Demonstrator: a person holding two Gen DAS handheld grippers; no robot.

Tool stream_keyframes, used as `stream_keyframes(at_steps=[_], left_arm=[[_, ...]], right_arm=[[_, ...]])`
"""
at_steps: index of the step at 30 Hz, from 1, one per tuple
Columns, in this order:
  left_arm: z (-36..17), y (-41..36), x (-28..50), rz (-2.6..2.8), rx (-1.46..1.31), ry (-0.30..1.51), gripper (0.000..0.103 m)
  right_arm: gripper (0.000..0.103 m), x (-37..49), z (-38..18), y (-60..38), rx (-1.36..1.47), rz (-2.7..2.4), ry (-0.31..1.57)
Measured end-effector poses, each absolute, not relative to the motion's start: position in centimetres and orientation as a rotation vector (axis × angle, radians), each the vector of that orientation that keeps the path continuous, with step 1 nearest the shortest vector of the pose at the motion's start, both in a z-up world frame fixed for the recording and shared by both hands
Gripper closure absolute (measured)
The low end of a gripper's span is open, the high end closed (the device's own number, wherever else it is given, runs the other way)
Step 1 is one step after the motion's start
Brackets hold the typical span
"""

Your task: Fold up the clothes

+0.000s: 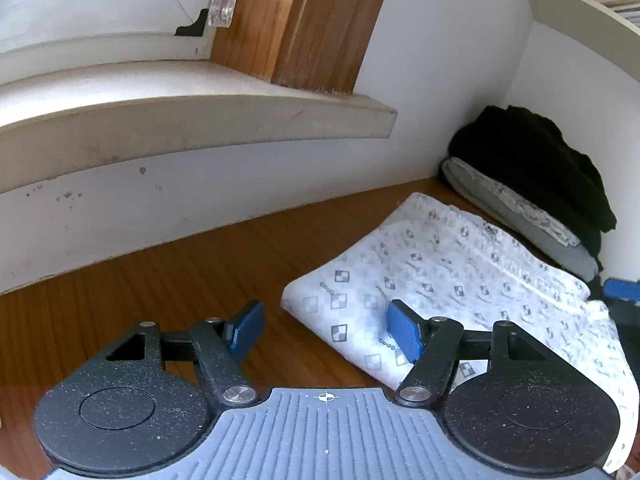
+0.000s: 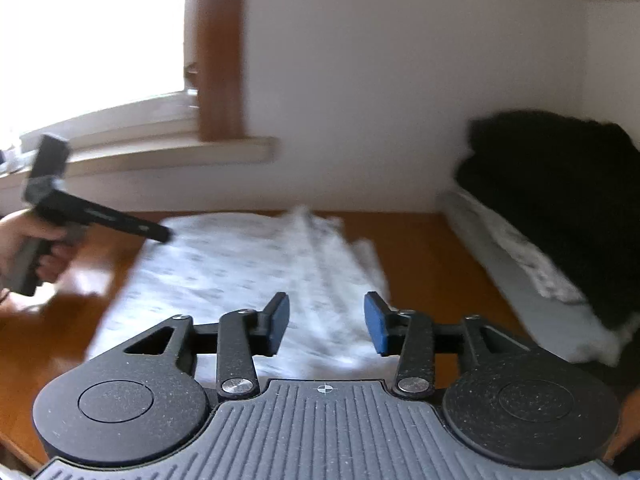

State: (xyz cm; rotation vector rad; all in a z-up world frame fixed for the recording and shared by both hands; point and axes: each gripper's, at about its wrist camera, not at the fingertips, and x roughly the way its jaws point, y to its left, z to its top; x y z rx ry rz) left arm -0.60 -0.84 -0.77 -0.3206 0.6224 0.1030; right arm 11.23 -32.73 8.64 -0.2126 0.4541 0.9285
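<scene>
A white garment with a grey square print lies folded on the wooden table. My left gripper hovers open at its near left corner. One blue pad is over the cloth and the other over bare wood, and nothing is pinched. In the blurred right wrist view the same garment stretches ahead. My right gripper is open just above its near edge, with cloth beneath the gap but not pressed. A hand holds the left gripper at the garment's far left corner.
A stack of folded clothes, black on top of grey and patterned pieces, sits in the right corner against the white wall. A stone window sill juts out above the table's back left. Bare wood lies left of the garment.
</scene>
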Motion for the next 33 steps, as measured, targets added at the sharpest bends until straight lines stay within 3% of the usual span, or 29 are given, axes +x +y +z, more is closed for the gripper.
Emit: stream_keyframes(at_steps=[9, 16, 19, 33], left_arm=[[-0.9, -0.8, -0.5, 0.090, -0.316, 0.641, 0.031], [-0.6, -1.6, -0.7, 0.033, -0.318, 0.641, 0.030], [-0.5, -2.5, -0.6, 0.006, -0.293, 0.653, 0.030], [-1.0, -3.5, -0.1, -0.012, -0.186, 0.670, 0.026]], right_arm=[[0.058, 9.7, 5.4, -29.1, -0.341, 1.034, 0.541], [0.056, 12.8, 4.8, -30.9, -0.500, 0.844, 0.416], [0.057, 13.6, 5.7, -32.2, -0.433, 0.774, 0.425], [0.056, 4.7, 7.7, -30.2, -0.463, 0.878, 0.400]])
